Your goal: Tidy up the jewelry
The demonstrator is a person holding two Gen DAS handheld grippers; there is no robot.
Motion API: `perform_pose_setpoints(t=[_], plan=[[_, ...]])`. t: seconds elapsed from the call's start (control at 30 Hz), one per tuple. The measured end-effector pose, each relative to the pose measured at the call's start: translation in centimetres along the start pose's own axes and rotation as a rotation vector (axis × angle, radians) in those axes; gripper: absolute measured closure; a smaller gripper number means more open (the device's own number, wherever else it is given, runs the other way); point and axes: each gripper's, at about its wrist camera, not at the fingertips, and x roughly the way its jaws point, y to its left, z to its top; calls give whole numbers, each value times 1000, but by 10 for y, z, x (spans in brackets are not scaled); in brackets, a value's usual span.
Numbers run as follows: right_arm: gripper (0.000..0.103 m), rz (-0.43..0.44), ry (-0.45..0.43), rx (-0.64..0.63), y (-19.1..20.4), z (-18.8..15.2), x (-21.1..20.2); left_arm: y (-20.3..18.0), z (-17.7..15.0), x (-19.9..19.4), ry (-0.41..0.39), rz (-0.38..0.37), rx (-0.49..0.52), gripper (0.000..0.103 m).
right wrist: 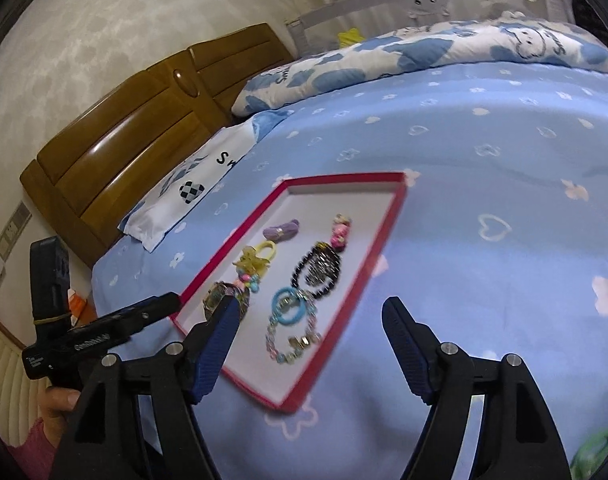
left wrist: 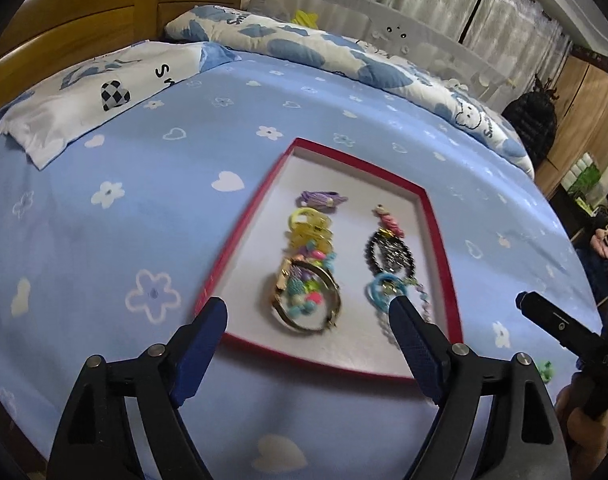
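both your left gripper (left wrist: 307,312) and right gripper (right wrist: 309,312) hang wide apart and empty near the tray's (left wrist: 244,220) front edge, where the tangled bracelets (left wrist: 304,292) may snag and drag out together

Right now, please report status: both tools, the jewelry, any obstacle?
Left tool open, empty. Right tool open, empty. Jewelry in two rows inside red tray on bed. Small green item lies outside tray; nothing blocking.
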Motion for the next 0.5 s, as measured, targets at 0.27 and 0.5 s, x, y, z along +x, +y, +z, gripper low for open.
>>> perform_pose_setpoints(t=[0.27, 0.5], plan=[[24, -54, -108, 20, -14, -29, -46, -11, -21, -25, -40, 23, 32, 18], [19, -110, -209, -73, 1, -27, -84, -45, -24, -65, -130, 56, 145, 12]])
